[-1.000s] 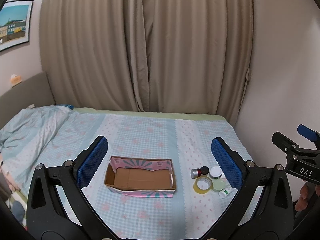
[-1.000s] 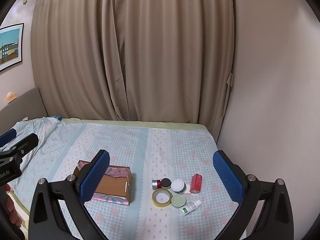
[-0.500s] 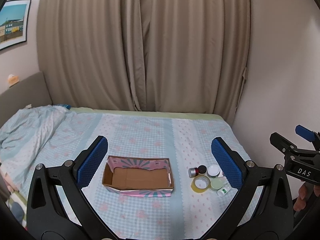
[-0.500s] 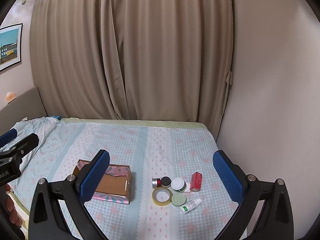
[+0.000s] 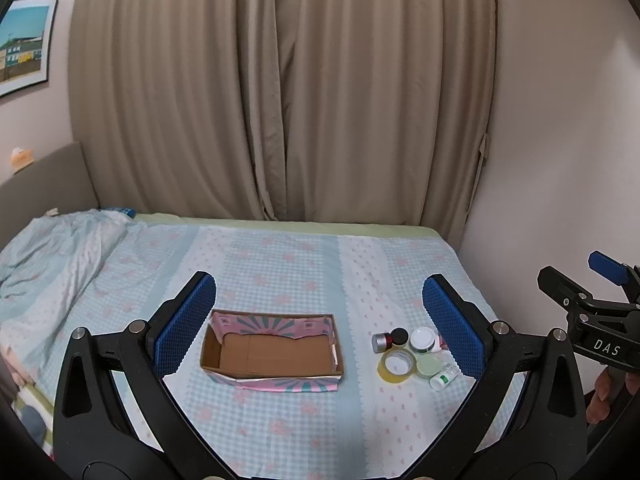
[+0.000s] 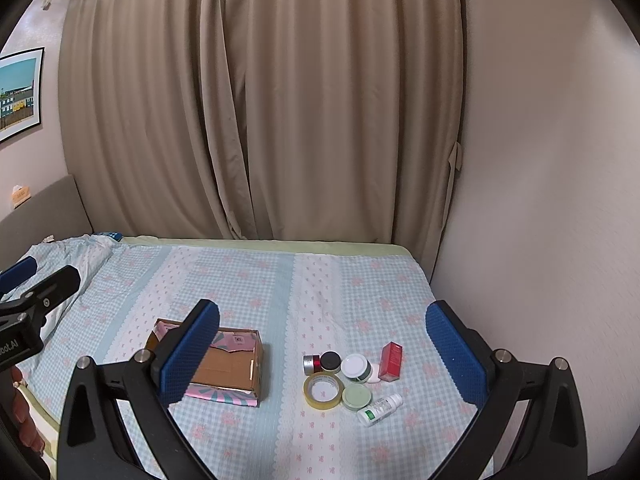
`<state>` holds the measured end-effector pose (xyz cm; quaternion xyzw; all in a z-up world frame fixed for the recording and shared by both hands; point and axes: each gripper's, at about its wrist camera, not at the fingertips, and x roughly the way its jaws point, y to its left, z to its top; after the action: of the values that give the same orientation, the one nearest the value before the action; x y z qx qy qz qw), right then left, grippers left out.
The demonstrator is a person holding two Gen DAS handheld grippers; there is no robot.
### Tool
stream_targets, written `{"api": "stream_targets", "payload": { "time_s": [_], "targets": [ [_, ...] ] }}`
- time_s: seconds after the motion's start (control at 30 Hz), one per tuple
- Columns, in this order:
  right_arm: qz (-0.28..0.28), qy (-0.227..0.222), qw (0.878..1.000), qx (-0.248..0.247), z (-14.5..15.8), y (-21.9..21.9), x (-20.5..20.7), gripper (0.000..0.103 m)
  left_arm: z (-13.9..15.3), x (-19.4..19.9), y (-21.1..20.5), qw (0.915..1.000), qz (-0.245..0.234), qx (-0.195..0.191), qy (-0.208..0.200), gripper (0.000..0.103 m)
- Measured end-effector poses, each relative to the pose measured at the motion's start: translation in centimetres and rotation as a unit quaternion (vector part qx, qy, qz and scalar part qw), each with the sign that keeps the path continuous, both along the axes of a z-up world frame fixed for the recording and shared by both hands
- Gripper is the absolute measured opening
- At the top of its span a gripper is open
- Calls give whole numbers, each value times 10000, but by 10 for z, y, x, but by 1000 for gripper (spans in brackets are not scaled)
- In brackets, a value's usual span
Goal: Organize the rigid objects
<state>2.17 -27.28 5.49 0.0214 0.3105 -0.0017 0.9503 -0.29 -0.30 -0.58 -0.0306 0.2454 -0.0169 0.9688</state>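
The small hard things, all seven of them, sit in a little bunch on the blue checked bed sheet (image 6: 280,288), just to the right of the open brown cardboard box with pink and green paper on its sides (image 5: 272,354), and none of them is in the box yet. Nearest of the bunch is the small white bottle with a green label (image 6: 379,404), lying on its side. Next to it are the round pale green lid (image 6: 356,396) and the yellow ring of sticky tape (image 6: 323,391), which is the one closest to the box. Behind those are the jar with a white lid (image 6: 356,366), the round black cap (image 6: 330,361) and the little silver and red tin (image 6: 311,364). The red box standing up (image 6: 391,361) is the one farthest from the cardboard box. The cardboard box has nothing inside it. The left gripper (image 5: 320,328) is held up above the bed with its two blue pads spread wide apart, and it holds nothing. The right gripper (image 6: 322,356) is the same, wide apart and holding nothing. So I think the job has not really started, and every thing has yet to go into the box.
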Motion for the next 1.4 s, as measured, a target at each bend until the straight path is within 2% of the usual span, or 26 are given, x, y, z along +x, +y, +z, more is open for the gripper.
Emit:
{"api": "stream_targets", "payload": {
  "time_s": [0.3,0.5,0.7,0.83,0.93,1.03,1.17,1.3,1.4],
  "targets": [
    [-93,41,9998,191,-1,-4,1,103,1,9,2,9998,-119,73,122,103],
    [-529,345,9964,566,-10,-27,15,103,-2,50,-2,9971,-591,167,459,103],
    [-1258,920,9837,899,-48,-65,29,103,-33,112,-41,9853,-1367,355,963,103],
    [-1623,1416,9686,1243,-86,-96,38,103,-66,155,-84,9719,-1838,527,1372,103],
    [-1878,1774,9541,1516,-122,-119,44,103,-98,187,-123,9572,-2202,651,1763,103],
    [-2095,2154,9364,1811,-165,-139,52,103,-135,221,-167,9373,-2595,827,2177,103],
    [-2418,2628,9024,2410,-229,-162,61,103,-194,265,-229,9025,-3055,1209,2783,103],
    [-2607,3104,8662,2923,-293,-175,75,103,-256,299,-280,8711,-3295,1587,3278,103],
    [-2730,3376,8375,3318,-338,-181,83,99,-303,318,-311,8403,-3516,1816,3706,103]
  ]
}}
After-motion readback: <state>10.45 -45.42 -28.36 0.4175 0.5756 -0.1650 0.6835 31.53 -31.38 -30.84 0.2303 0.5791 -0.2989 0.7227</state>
